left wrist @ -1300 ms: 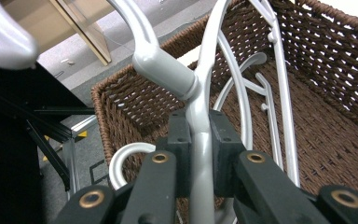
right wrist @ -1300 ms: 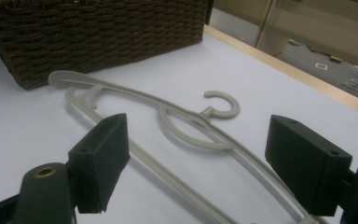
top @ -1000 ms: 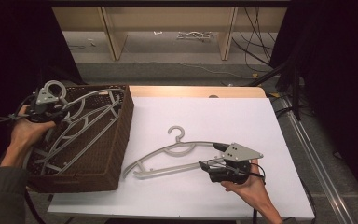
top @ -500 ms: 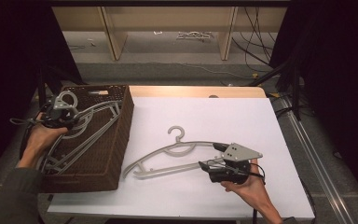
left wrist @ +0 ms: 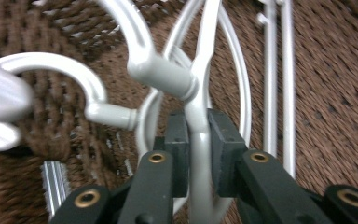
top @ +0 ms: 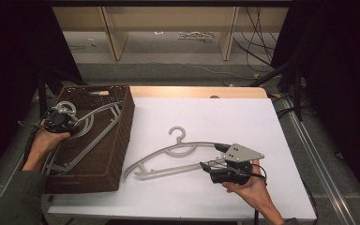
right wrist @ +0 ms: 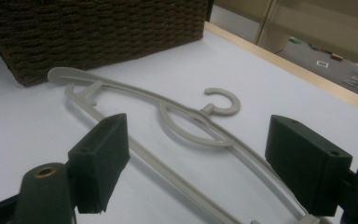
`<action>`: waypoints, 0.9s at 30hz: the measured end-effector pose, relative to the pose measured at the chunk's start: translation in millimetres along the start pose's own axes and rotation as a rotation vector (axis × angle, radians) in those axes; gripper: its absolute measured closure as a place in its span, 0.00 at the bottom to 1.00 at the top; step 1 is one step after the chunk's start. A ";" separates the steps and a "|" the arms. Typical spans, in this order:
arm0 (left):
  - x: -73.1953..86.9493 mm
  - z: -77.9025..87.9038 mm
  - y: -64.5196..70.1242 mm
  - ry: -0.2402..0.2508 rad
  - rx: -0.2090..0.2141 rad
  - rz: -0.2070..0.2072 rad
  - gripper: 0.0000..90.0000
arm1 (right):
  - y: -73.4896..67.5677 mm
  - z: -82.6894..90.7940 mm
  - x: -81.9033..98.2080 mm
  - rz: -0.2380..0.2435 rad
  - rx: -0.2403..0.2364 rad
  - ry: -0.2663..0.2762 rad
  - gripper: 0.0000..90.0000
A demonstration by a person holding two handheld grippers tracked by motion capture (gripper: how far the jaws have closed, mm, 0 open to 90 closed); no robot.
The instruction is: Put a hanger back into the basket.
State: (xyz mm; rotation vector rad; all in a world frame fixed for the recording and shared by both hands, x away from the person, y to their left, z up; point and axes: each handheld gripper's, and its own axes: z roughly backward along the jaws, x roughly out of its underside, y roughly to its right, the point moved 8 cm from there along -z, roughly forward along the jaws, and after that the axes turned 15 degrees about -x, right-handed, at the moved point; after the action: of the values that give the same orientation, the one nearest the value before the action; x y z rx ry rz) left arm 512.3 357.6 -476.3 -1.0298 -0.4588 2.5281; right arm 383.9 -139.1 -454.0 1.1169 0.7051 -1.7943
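A grey plastic hanger (top: 178, 152) lies flat on the white table (top: 243, 112), hook pointing away from me. My right gripper (top: 213, 156) stands open at its right end, and the hanger (right wrist: 191, 121) runs out between the two wide-apart pads (right wrist: 102, 158). In the brown wicker basket (top: 98, 164) at the left lie several more grey hangers (top: 93, 136). My left gripper (top: 61, 119) is over the basket's far left part. Close up, the left gripper (left wrist: 199, 149) is shut on the arm of one hanger (left wrist: 200, 93), just below its neck.
The basket's wall (right wrist: 98, 32) stands close to the left tip of the table hanger. A wooden shelf frame (top: 168, 28) stands beyond the table's far edge. Cables (top: 258, 28) lie on the floor at the back right.
My left gripper has moved a little toward me and down into the basket, still on the hangers. The right gripper and the table hanger have stayed put.
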 end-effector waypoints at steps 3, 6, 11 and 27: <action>-2.2 6.1 -7.3 0.022 -0.014 0.049 0.80 | 0.1 -0.2 0.9 -0.003 -0.001 -0.005 0.25; -2.3 14.9 -14.7 0.019 -0.043 0.106 0.73 | -0.1 0.3 1.0 -0.007 -0.007 -0.011 0.25; -5.2 30.6 -17.9 0.060 -0.056 0.181 0.61 | 0.2 0.5 0.4 -0.005 -0.006 -0.005 0.25; -18.8 93.9 5.7 0.263 0.030 0.359 0.36 | 0.3 0.7 -0.6 0.000 0.001 0.006 0.25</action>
State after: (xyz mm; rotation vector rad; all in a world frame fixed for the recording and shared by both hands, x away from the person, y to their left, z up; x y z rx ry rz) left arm 456.3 329.4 -403.7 -1.5235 -0.1720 2.6312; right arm 384.0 -139.6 -453.2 1.1235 0.7085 -1.7920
